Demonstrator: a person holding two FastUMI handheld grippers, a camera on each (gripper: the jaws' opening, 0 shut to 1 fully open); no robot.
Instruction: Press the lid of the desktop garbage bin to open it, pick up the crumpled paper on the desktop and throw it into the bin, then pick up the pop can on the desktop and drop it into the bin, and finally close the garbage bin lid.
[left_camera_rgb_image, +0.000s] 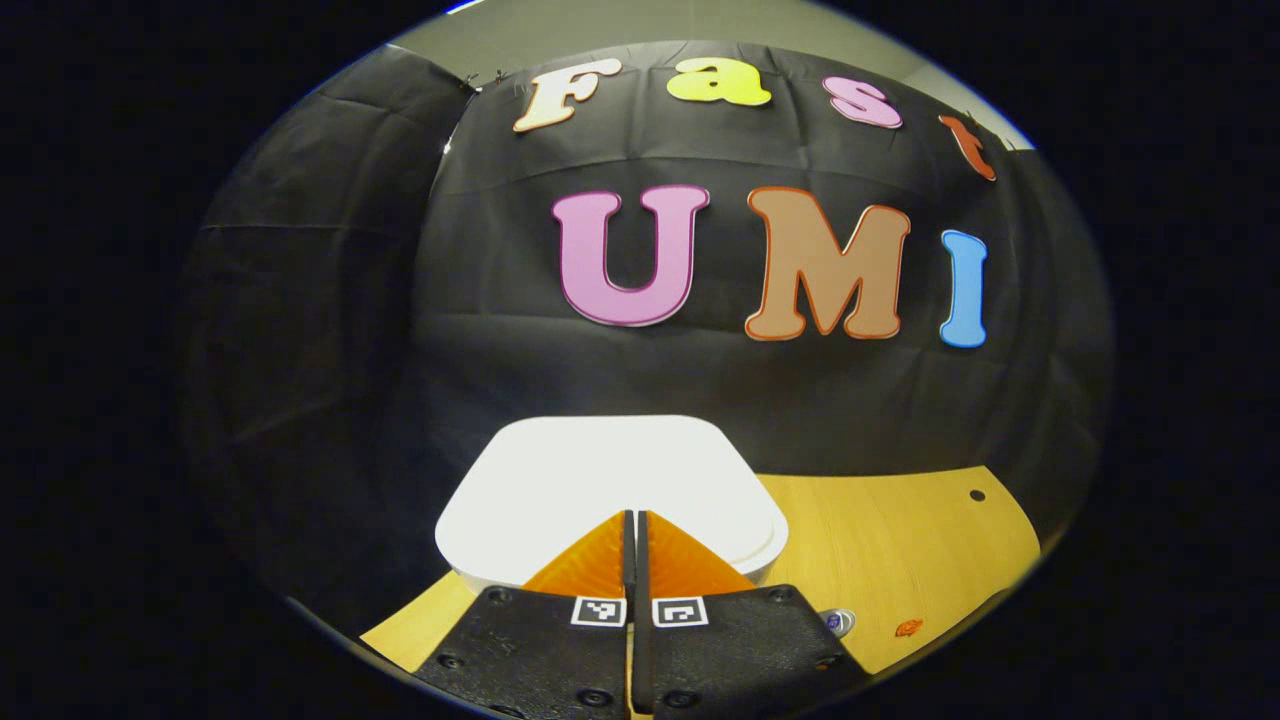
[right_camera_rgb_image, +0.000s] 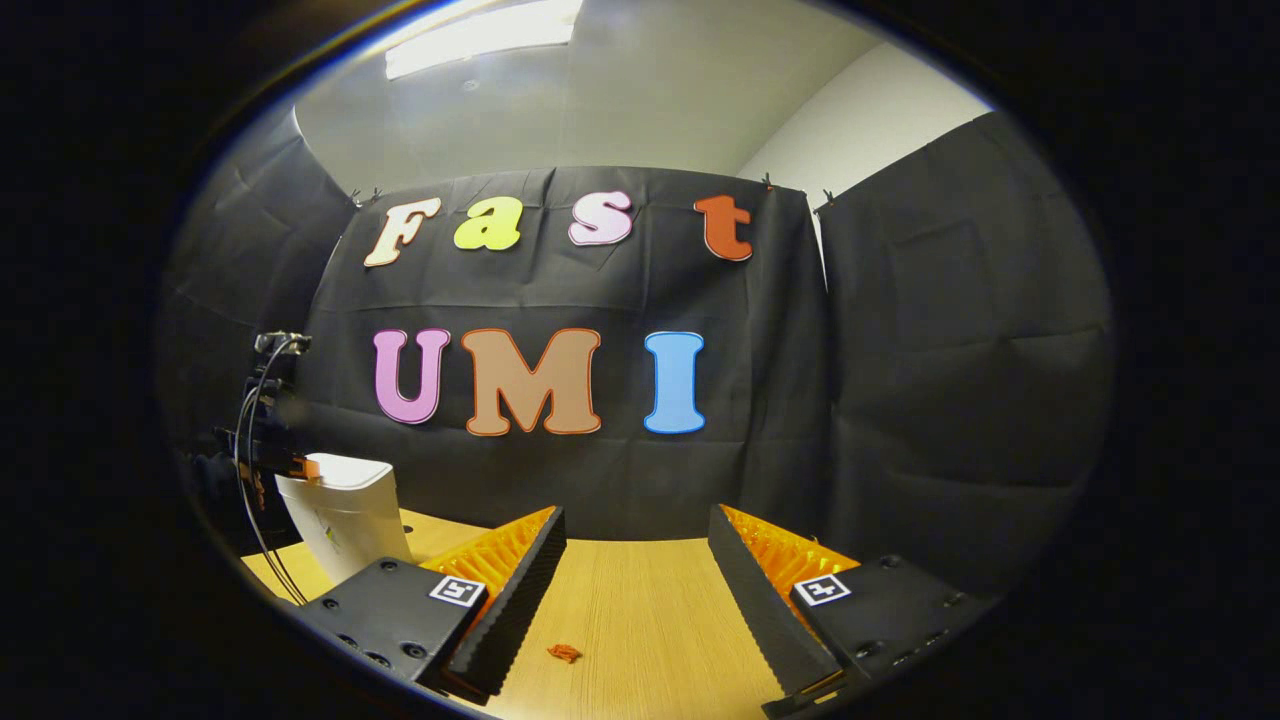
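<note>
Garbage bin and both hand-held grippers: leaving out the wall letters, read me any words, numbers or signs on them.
No readable words or numbers.
Garbage bin lid: blank.
Bin side, right gripper view: a small mark, too small to read.
Left hand-held gripper: two square coded markers, patterns, not text.
Right hand-held gripper: one such marker on each finger.
Small round object: blue mark, too blurred.

In the right gripper view, bare desktop (right_camera_rgb_image: 640, 600) lies open at 12 o'clock; the garbage bin (right_camera_rgb_image: 345, 515) blocks 10 o'clock.
</note>
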